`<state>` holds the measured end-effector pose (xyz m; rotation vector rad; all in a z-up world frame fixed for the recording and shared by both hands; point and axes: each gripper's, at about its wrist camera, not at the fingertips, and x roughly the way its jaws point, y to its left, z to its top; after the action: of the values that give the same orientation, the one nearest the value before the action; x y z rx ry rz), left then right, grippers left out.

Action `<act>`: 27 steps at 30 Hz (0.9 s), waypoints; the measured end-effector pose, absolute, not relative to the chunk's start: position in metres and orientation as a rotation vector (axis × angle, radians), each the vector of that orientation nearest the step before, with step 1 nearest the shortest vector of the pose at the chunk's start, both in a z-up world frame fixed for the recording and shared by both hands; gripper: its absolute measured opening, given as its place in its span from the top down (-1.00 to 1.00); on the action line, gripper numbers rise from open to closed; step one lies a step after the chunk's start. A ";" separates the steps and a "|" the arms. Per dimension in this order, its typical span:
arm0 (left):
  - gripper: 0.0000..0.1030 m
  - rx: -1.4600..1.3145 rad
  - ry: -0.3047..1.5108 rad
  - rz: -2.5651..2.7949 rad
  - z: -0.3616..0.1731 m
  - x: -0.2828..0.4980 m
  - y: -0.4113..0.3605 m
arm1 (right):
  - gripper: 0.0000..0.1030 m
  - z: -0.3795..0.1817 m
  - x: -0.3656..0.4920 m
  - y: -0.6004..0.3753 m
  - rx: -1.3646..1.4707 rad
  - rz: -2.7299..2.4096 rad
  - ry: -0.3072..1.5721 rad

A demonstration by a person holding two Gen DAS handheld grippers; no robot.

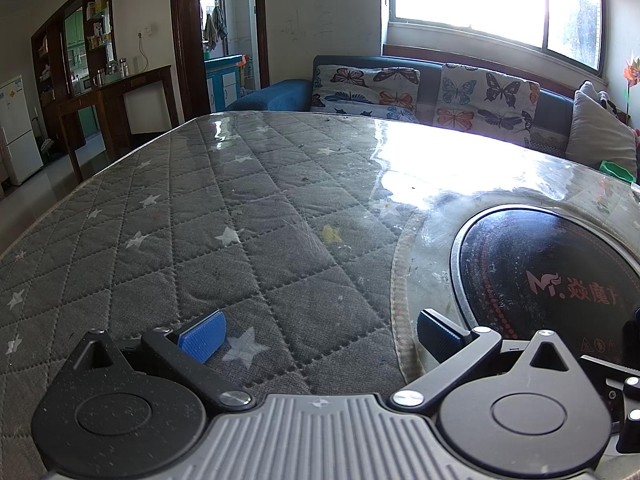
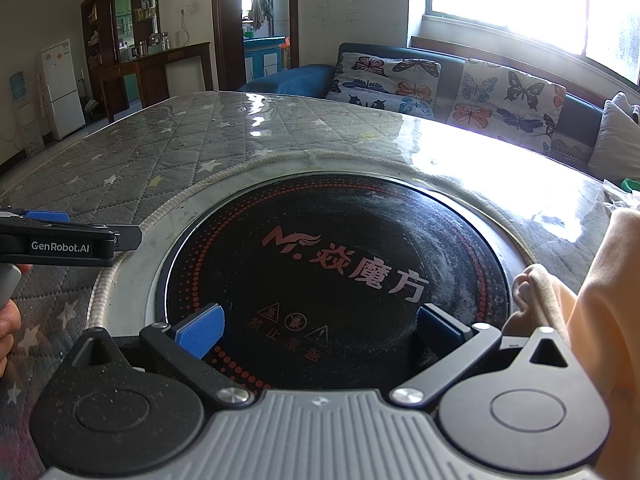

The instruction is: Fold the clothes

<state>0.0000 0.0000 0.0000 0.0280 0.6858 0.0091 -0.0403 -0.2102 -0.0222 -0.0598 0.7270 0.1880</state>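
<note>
My left tool (image 1: 320, 338): released, over quilted counter (image 1: 180, 220) | my right tool (image 2: 318, 330): released, above round black cooktop (image 2: 336, 280) | peach garment (image 2: 600, 300): just right of right tool, ungrasped

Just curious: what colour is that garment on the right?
Pale peach-orange garment, best seen in the right wrist view.

"genrobot.ai" on the left gripper (image 2: 60, 224); "焱魔方" on the cooktop (image 2: 336, 280).

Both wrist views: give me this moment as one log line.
left gripper: open, empty, over quilted table cover | right gripper: open, empty, over black cooktop | peach garment: right edge, ungrasped
</note>
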 end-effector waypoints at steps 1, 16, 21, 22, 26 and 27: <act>-1.00 0.028 0.686 0.009 0.000 0.000 0.000 | -1.00 -0.022 -0.040 -0.210 -0.060 0.188 0.727; -1.00 0.031 0.686 0.010 -0.003 0.001 0.001 | -1.00 -0.023 -0.039 -0.210 -0.060 0.188 0.729; -1.00 0.037 0.685 0.012 0.000 0.000 -0.003 | -1.00 -0.022 -0.040 -0.208 -0.059 0.194 0.730; -1.00 0.038 0.685 0.013 0.001 0.000 -0.003 | -1.00 -0.023 -0.041 -0.208 -0.058 0.199 0.730; -1.00 0.030 0.709 0.003 0.003 -0.001 -0.006 | -1.00 -0.020 -0.051 -0.210 -0.063 0.210 0.721; -1.00 0.028 0.713 -0.004 0.004 -0.002 -0.007 | -1.00 -0.019 -0.055 -0.211 -0.065 0.209 0.716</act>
<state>-0.0017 -0.0067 0.0041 0.0280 0.7135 -0.0043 -0.0549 -0.2106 -0.0193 -0.0650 0.7157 0.2086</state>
